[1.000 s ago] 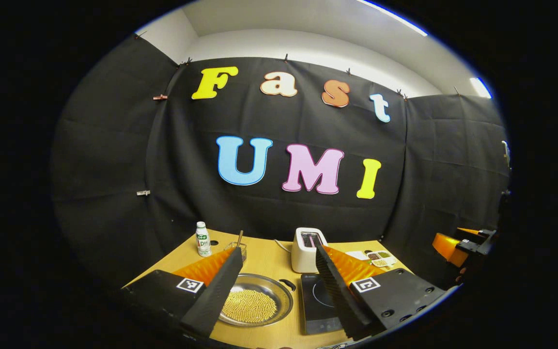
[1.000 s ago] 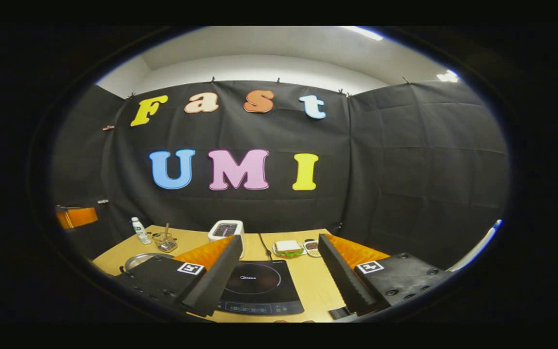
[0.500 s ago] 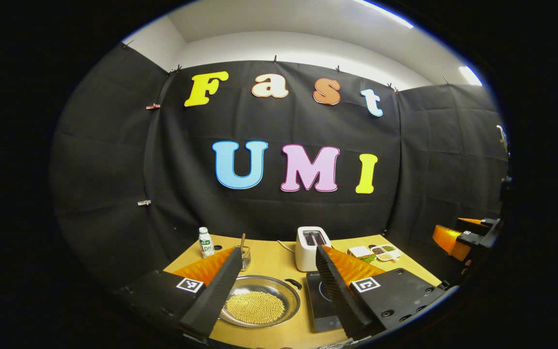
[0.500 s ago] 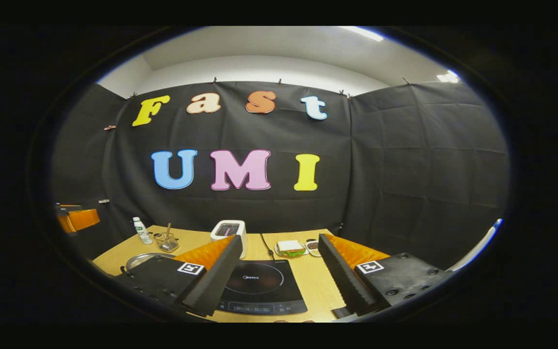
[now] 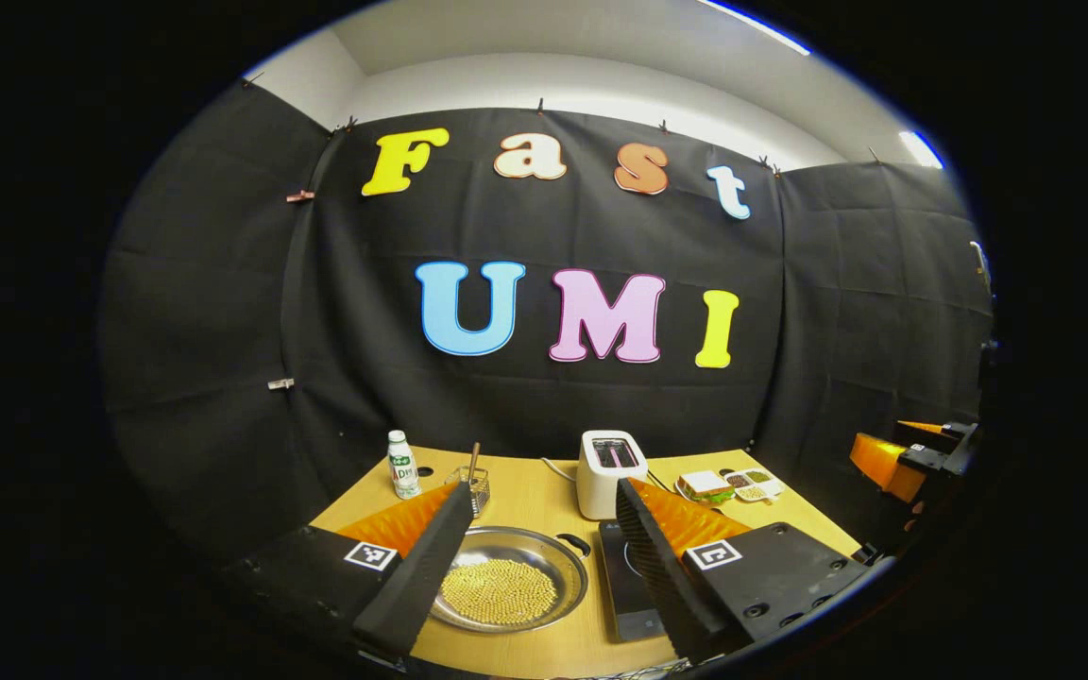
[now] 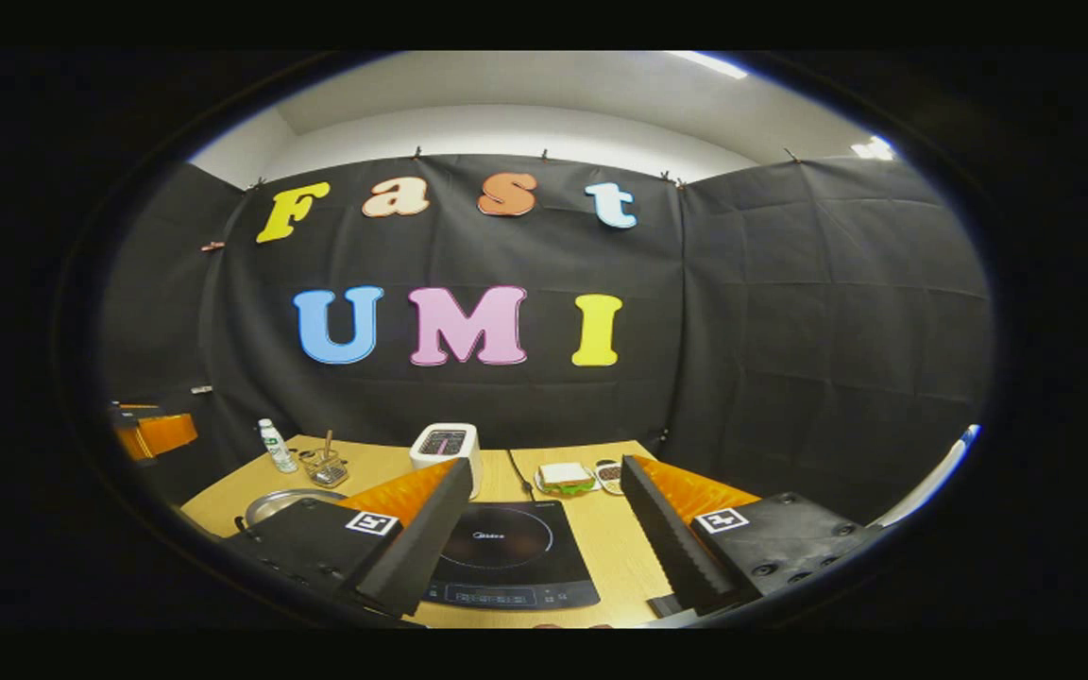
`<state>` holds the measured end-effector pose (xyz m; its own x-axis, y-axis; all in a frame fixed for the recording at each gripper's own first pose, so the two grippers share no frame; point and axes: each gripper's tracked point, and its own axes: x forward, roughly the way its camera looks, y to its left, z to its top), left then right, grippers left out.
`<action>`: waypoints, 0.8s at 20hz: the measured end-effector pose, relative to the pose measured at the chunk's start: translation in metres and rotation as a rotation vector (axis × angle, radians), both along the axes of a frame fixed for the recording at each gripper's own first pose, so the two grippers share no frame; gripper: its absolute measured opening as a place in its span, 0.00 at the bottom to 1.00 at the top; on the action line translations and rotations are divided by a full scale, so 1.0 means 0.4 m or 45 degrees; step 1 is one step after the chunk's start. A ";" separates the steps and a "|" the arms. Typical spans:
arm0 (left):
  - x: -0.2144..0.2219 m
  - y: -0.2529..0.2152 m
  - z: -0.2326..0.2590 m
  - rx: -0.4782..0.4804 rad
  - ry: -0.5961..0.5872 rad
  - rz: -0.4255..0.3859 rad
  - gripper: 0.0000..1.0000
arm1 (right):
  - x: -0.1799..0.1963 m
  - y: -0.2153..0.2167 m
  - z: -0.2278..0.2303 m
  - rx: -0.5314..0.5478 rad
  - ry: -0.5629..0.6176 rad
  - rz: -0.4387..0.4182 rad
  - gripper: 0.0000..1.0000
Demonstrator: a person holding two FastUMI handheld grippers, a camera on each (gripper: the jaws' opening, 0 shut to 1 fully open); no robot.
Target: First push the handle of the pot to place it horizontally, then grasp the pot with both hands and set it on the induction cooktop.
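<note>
Both grippers have eased back and up a little over the last second; in the left gripper view the pot and cooktop sit smaller and farther in than before, and more of the bench top shows behind them. Neither tool has touched anything, so I'd judge the task is only at its approach stage, with the handle push not yet made.

The left gripper hangs above the near edge of the bench, fingers spread wide and empty, framing the pot. That pot is a shallow steel pan holding a layer of small yellow beads, lying left of the induction cooktop and just beside it, not on it. One dark loop handle shows on the pot's rim, at the far right, angled toward the back of the bench and the cooktop's far corner. So the handle axis looks to run diagonally rather than level across the bench; the opposite handle is hidden behind the left finger.

The right gripper, likewise wide open and holding nothing, hangs over the cooktop near the front edge. A toaster stands behind the cooktop toward the back edge.
</note>
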<state>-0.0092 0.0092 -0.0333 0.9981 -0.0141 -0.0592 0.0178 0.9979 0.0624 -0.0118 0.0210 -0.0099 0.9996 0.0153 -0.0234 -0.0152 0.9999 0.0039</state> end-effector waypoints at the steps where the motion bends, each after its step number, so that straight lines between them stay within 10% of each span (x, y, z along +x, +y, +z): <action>1: 0.001 0.005 -0.006 -0.004 0.007 0.004 0.96 | 0.002 0.001 0.002 -0.001 -0.002 0.001 0.98; 11: 0.021 0.025 -0.071 0.056 0.094 -0.029 0.92 | -0.001 0.001 -0.020 0.002 0.027 0.015 1.00; 16: 0.020 0.052 -0.138 -0.063 0.233 -0.086 0.48 | -0.007 0.001 -0.030 -0.008 0.037 0.015 0.98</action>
<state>-0.0012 0.0301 -0.0885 0.9676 -0.0877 -0.2368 0.0910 0.9958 0.0030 -0.0146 0.0212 -0.0217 0.9982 0.0271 -0.0528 -0.0272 0.9996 -0.0021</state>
